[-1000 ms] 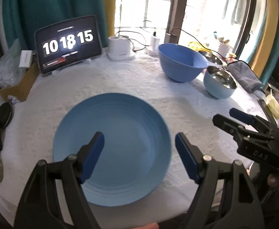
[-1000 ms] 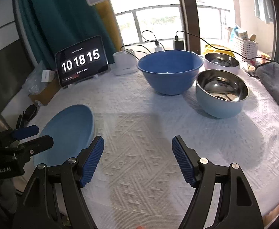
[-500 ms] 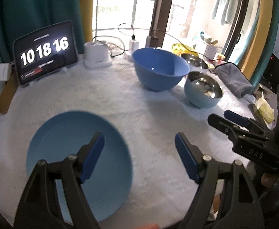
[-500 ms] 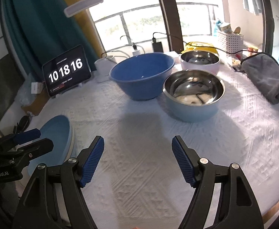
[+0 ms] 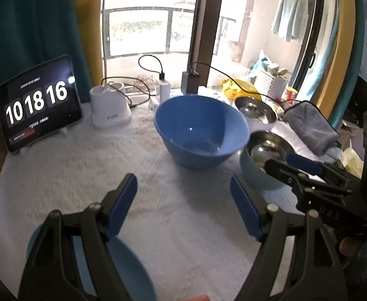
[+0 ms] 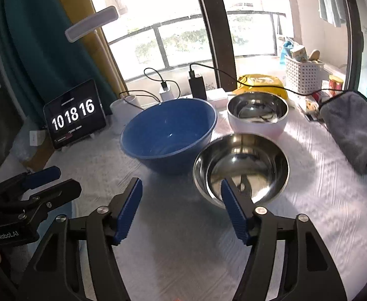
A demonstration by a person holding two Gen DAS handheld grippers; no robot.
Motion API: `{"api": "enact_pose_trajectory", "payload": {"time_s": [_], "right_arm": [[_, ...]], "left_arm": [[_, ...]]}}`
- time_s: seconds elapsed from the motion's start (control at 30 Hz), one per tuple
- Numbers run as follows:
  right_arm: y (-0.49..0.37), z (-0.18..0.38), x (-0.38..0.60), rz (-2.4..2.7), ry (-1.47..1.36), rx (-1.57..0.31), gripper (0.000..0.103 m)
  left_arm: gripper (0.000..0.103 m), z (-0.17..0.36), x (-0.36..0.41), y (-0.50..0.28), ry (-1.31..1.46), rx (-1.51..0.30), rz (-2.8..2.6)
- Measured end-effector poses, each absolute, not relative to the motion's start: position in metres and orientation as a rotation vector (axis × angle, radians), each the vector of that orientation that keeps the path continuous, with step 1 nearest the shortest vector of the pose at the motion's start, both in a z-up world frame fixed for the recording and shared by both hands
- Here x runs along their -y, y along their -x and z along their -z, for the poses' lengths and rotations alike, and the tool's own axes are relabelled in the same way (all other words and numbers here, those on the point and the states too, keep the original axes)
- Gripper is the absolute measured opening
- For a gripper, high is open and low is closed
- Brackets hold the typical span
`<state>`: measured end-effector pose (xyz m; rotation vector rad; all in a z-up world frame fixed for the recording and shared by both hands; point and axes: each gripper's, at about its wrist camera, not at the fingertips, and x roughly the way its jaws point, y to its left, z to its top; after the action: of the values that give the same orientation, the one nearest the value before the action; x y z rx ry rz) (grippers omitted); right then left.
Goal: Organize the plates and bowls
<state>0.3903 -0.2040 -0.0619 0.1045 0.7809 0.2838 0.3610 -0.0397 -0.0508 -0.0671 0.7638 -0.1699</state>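
Observation:
A blue plate lies on the white cloth, under and behind my left gripper, which is open and holds nothing. Ahead of it stand a large blue bowl and a steel bowl with a light-blue outside. My right gripper hovers just short of that steel bowl. Its jaws are closing with only bare cloth between them, and its right finger overlaps the bowl's near rim in the picture. A white-sided steel bowl stands farther back, beside the large blue bowl.
A tablet clock and a white lamp base stand at the back left, with chargers and cables behind the bowls. A grey cloth lies at the right edge, and a white basket sits on the sill.
Both grippers have moved toward the bowls, so the plate has slid to the lower left of the left wrist view. The right jaws have narrowed.

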Motion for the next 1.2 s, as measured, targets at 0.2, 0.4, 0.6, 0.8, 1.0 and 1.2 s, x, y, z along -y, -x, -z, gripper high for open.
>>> {"api": "enact_pose_trajectory", "payload": {"time_s": [0.2, 0.4, 0.6, 0.8, 1.0, 1.2], "right_arm": [[-0.420, 0.067, 0.207, -0.259, -0.102, -0.785, 0.049], [-0.459, 0.072, 0.213, -0.232, -0.113, -0.794, 0.045], [-0.487, 0.080, 0.211, -0.221, -0.114, -0.814, 0.041], [-0.506, 0.089, 0.208, -0.209, -0.102, -0.837, 0.040], [-0.514, 0.097, 0.202, -0.209, -0.094, -0.857, 0.029], [-0.514, 0.097, 0.192, -0.222, -0.075, -0.857, 0.017]], "left_arm": [[0.078, 0.057, 0.041, -0.401, 0.058, -0.768, 0.141], [0.078, 0.068, 0.039, -0.439, 0.076, -0.771, 0.114], [0.077, 0.085, 0.035, -0.467, 0.113, -0.797, 0.091], [0.076, 0.100, 0.034, -0.483, 0.122, -0.831, 0.084], [0.044, 0.109, 0.035, -0.492, 0.107, -0.865, 0.077], [0.034, 0.105, 0.035, -0.485, 0.105, -0.859, 0.091]]}}
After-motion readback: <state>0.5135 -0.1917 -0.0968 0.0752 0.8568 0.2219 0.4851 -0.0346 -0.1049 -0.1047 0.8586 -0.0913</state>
